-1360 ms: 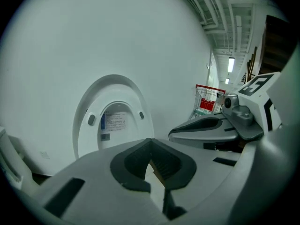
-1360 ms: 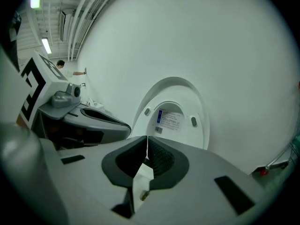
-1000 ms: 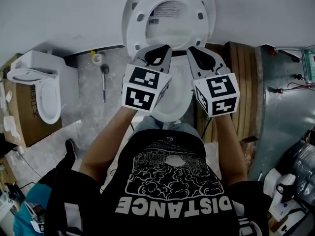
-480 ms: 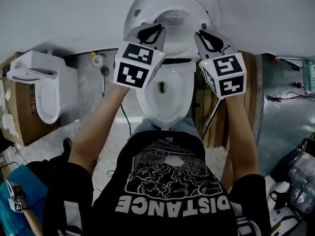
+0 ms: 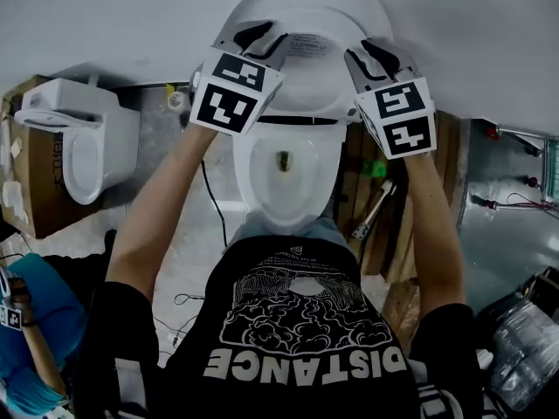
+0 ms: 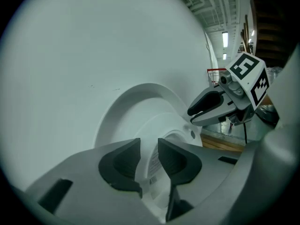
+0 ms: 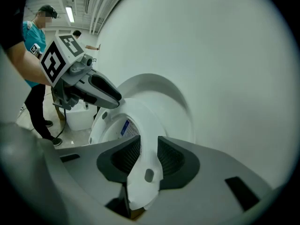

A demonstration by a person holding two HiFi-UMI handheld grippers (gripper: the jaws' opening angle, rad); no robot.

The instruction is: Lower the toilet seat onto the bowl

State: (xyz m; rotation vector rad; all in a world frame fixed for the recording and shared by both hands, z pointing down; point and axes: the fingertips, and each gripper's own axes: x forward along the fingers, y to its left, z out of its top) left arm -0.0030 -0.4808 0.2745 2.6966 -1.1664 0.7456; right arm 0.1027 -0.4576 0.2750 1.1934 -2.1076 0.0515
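**Reached up, jaws parting**

Since the frame a second back, my left tongs (image 5: 262,37) and right tongs (image 5: 365,52) have travelled up the head view. They were close together over the front of the white ceramic bowl (image 5: 240,160) and now sit well apart, one at each side of the white oval toilet seat (image 5: 301,90). That seat has not come down: it stands raised as before, leaning back against the white lid (image 5: 306,3) and the pale wall (image 5: 105,24), with the bowl open below it.

Both pairs of jaws have just been opening. On the right tongs they stand partly apart, and the seat's rim (image 7: 140,172), with a small bumper on it, runs between the dark ribbed pads and fills the gap. I cannot see that the pads are squeezing it. On the left tongs the jaws stand a narrow way apart. Through that slit I see white plastic and a printed label, but I cannot tell whether the rim lies inside it.

A second white toilet (image 5: 83,147) stands on the floor to the left, and wooden planks (image 5: 397,234) lie to the right of the bowl. A person in a teal shirt (image 7: 29,34) stands off beyond my left tongs in the right gripper view.
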